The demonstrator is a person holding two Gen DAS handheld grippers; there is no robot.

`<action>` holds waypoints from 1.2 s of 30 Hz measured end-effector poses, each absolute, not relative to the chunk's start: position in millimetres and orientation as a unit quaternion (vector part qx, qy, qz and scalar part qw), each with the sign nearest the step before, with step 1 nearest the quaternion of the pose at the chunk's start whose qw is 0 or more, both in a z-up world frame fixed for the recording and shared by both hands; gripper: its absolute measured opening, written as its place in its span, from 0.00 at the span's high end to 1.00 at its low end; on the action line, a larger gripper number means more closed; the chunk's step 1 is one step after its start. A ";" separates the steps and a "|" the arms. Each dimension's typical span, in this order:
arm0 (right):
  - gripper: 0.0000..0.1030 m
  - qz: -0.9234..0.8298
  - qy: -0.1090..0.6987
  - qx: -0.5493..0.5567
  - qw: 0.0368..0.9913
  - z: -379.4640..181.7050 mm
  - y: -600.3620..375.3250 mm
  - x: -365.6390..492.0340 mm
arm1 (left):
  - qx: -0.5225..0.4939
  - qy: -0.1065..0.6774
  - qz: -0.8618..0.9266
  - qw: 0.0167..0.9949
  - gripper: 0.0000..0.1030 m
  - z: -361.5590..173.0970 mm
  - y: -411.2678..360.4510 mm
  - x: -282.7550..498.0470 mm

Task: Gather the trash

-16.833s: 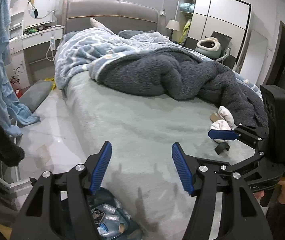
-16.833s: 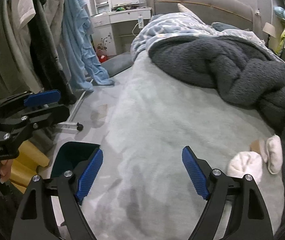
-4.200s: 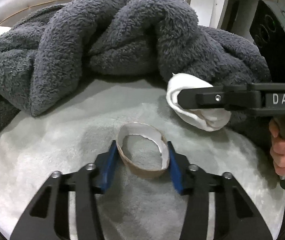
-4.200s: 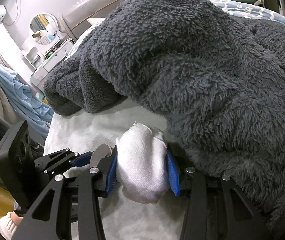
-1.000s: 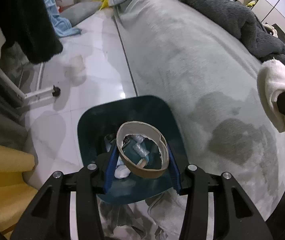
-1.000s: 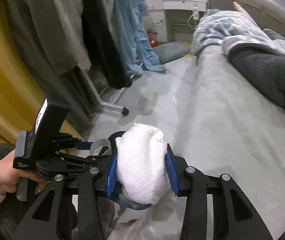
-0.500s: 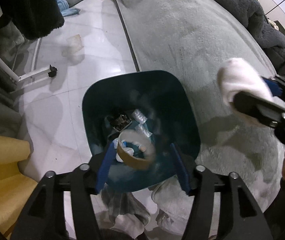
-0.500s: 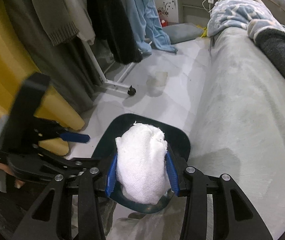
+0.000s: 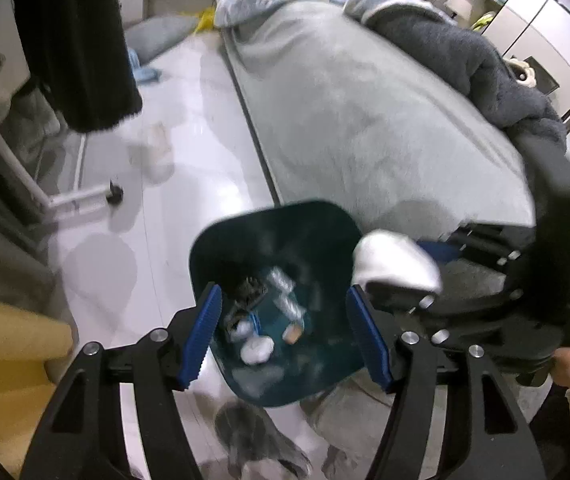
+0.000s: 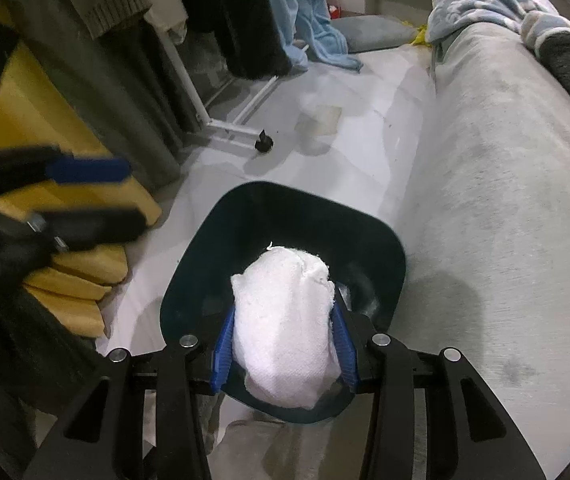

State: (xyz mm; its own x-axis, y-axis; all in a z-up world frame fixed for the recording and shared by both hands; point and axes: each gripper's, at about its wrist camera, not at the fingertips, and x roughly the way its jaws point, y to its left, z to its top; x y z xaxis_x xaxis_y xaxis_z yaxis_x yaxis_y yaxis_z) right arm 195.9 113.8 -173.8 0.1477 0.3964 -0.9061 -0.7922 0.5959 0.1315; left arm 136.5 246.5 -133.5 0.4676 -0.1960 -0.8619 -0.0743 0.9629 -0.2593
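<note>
A grey-covered bed [image 9: 365, 120] is seen ahead of the fingers and to their right, with a dark fleece blanket [image 9: 485, 68] heaped at its far right and a patterned blue quilt [image 10: 481, 0] at its far end. White floor tiles [image 9: 189, 160] are spread ahead and to the left. A white clothes rack base [image 10: 233, 132] — one black caster at its end — is set on the tiles, with dark garments [image 9: 77, 44] and a light blue cloth [image 10: 301, 20] hung above it. Yellow folded material [image 10: 69, 196] is seen at the left — partly hidden. A white wardrobe [image 9: 545, 40] is placed beyond the bed.
</note>
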 end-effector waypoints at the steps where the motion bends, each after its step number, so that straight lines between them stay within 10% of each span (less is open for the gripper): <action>1: 0.57 0.406 0.514 -0.197 0.730 -175.7 116.3 194.7 | -0.129 0.507 -0.036 0.852 0.37 -130.0 246.8 135.8; 36: 0.27 0.353 0.471 -0.163 0.792 -113.6 71.5 198.0 | -0.094 0.315 -0.031 0.944 0.45 -21.3 213.7 119.0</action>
State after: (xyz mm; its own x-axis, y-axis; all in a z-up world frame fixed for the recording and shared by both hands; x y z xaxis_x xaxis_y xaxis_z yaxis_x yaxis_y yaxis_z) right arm 198.0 71.5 -113.6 0.3080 0.4059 -0.8604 -0.7121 0.6981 0.0744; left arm 119.0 213.7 -21.3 0.7995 -0.1180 -0.5889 -0.0007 0.9803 -0.1974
